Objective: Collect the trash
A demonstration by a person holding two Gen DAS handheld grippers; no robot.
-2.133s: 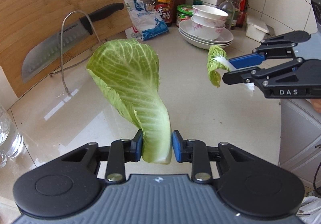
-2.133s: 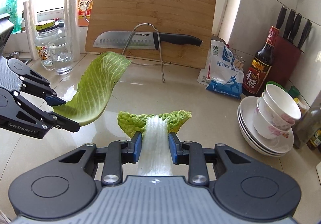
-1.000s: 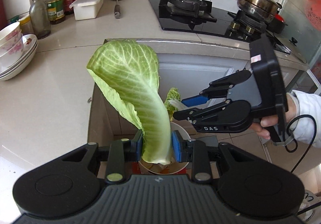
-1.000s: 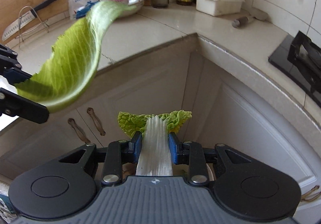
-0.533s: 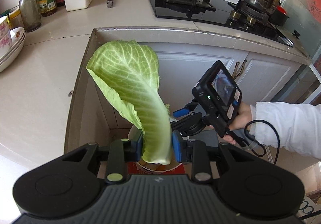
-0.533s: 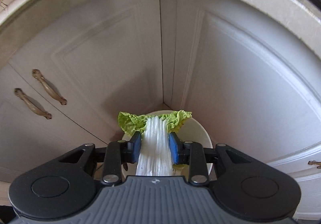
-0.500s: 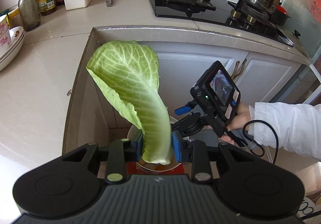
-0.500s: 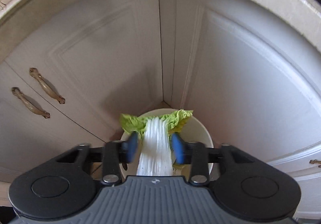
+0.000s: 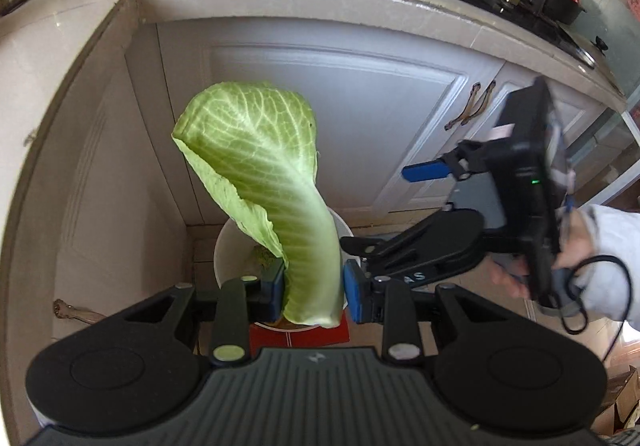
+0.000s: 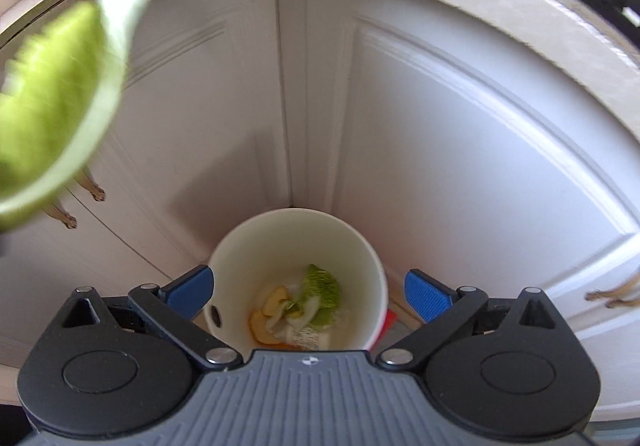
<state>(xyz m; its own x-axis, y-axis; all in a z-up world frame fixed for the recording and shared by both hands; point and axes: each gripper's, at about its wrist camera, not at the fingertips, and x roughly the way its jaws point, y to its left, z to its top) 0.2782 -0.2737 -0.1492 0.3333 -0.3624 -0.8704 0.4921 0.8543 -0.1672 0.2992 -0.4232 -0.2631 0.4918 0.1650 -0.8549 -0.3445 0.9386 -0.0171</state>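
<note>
Glossy white cabinet doors, matt black plastic right gripper, smooth white bin, veined leaf

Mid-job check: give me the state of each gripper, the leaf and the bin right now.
Left gripper: shut on leaf.
Leaf: upright, stem clamped, above bin.
Right gripper: open, nothing held, over bin.
Bin: upright, uncovered, scraps at its bottom.
Cabinet doors: closed.

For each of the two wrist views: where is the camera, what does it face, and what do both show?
Left wrist: on the left gripper, angled down at cabinets; cabbage leaf clamped, right gripper and hand visible.
Right wrist: on the open right gripper, looking into the bin.
Shared: the bin, leaf, cabinet doors.
</note>
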